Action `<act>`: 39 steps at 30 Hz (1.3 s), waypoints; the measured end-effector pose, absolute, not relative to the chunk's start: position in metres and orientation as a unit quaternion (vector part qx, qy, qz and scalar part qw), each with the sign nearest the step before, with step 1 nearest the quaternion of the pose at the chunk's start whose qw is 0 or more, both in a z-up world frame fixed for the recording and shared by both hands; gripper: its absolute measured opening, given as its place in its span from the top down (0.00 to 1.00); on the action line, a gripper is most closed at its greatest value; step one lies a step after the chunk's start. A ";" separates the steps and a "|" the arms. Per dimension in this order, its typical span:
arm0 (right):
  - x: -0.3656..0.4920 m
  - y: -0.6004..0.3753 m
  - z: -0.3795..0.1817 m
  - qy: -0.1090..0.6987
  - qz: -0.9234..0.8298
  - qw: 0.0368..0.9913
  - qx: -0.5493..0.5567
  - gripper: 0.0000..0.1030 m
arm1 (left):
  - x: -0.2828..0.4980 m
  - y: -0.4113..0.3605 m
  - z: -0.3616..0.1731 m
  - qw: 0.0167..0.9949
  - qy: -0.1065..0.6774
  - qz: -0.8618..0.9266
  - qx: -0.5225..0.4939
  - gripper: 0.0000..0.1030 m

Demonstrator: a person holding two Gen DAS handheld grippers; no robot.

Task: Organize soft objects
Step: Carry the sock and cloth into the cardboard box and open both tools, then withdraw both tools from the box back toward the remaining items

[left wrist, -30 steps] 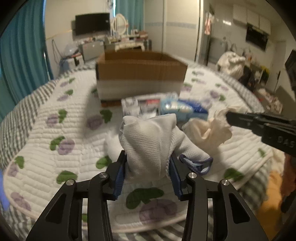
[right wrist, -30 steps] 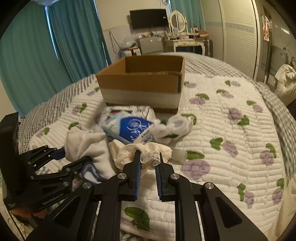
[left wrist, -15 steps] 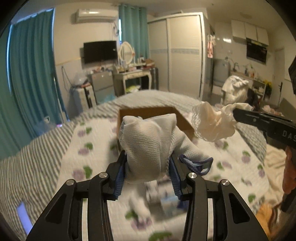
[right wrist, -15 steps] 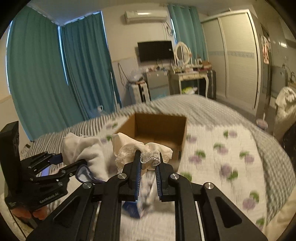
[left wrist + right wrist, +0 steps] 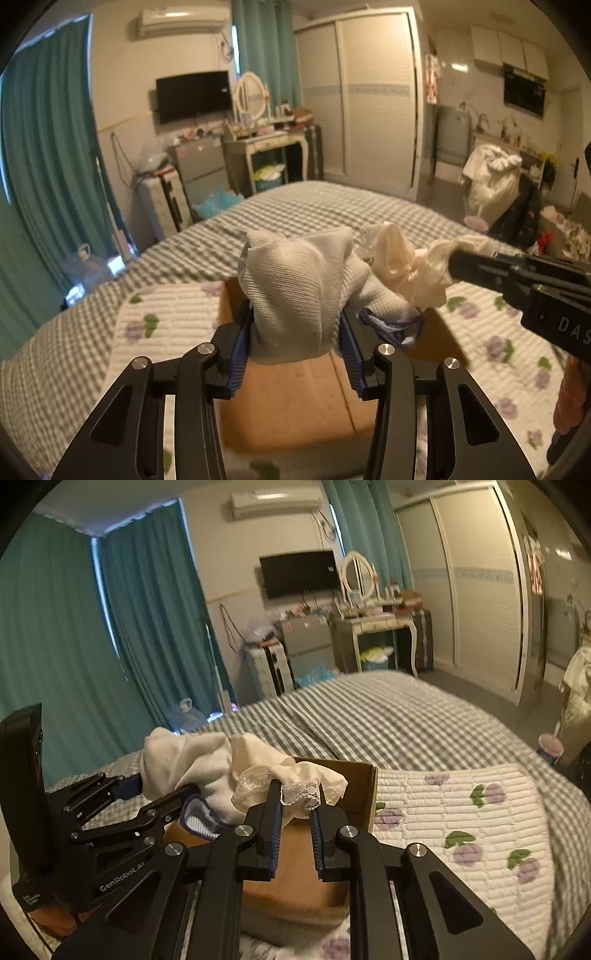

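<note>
The left gripper (image 5: pixel 295 325) is clenched on a bunched white knit garment (image 5: pixel 295 291) — a coarse, waffle-like weave that mushrooms up above the blue ribbed pads and sags in a soft lump between them. A purple-blue elastic trim (image 5: pixel 391 325) loops out from its right side, just past the right finger. In the right wrist view the same garment (image 5: pixel 188 760) bulges from that gripper (image 5: pixel 155 794) at the left of the frame.

The right gripper (image 5: pixel 295 805) is closed on a crumpled cream fabric piece (image 5: pixel 295 779), thinner and smoother, with a scalloped lace edge (image 5: pixel 299 794) draped across the gap between its narrow black fingers. Seen from the left wrist camera, that cream piece (image 5: pixel 410 266) puffs out from the tip of the right gripper (image 5: pixel 458 262) and touches the knit garment's right side.

Both bundles hang over an open cardboard box (image 5: pixel 295 398) — plain brown corrugated board, its flat floor visible under the fingers, its right wall and corner (image 5: pixel 365 794) standing up just beyond the cream piece. The box sits on a white quilted cover (image 5: pixel 461 819) stitched in ribbed rows and printed with purple flowers and green leaves. Beneath that lies a grey-and-white checked bedspread (image 5: pixel 388 716), and teal curtains (image 5: pixel 66 635) fall in long pleats behind.
</note>
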State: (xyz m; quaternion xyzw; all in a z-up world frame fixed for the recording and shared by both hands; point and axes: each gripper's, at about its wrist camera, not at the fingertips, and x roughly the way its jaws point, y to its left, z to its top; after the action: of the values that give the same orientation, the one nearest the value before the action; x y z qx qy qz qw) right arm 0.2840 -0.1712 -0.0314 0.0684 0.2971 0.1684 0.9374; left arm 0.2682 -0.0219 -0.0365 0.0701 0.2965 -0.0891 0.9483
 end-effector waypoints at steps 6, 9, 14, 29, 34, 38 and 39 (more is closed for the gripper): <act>0.326 -0.182 -0.075 0.327 0.162 0.927 0.088 0.86 | 0.298 -0.029 -0.077 0.937 0.324 -0.090 0.090 0.51; 0.330 -0.183 -0.087 0.333 0.160 0.925 0.086 0.84 | 0.302 -0.031 -0.086 0.934 0.331 -0.094 0.092 0.46; 0.330 -0.191 -0.088 0.334 0.134 0.928 0.099 0.41 | 0.293 -0.030 -0.077 0.941 0.318 -0.075 0.089 0.17; 0.168 -0.188 0.085 0.251 0.083 0.964 0.037 0.02 | 0.152 0.016 0.084 0.976 0.203 -0.039 0.064 0.00; 0.102 -0.177 0.101 0.243 0.072 0.967 0.013 0.00 | 0.090 0.032 0.096 0.978 0.193 -0.032 0.071 0.00; 0.068 -0.159 0.072 0.257 0.065 0.964 -0.002 0.00 | 0.061 0.041 0.070 0.974 0.205 -0.034 0.085 0.00; 0.063 -0.155 0.061 0.262 0.063 0.963 -0.004 0.00 | 0.057 0.040 0.061 0.973 0.211 -0.033 0.090 0.00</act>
State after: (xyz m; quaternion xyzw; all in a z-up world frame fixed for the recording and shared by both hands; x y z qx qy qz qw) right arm 0.0627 -0.1552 0.0610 -0.0041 0.2623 0.0625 0.9629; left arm 0.0573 0.0403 0.0609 0.0899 0.2110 -0.0327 0.9728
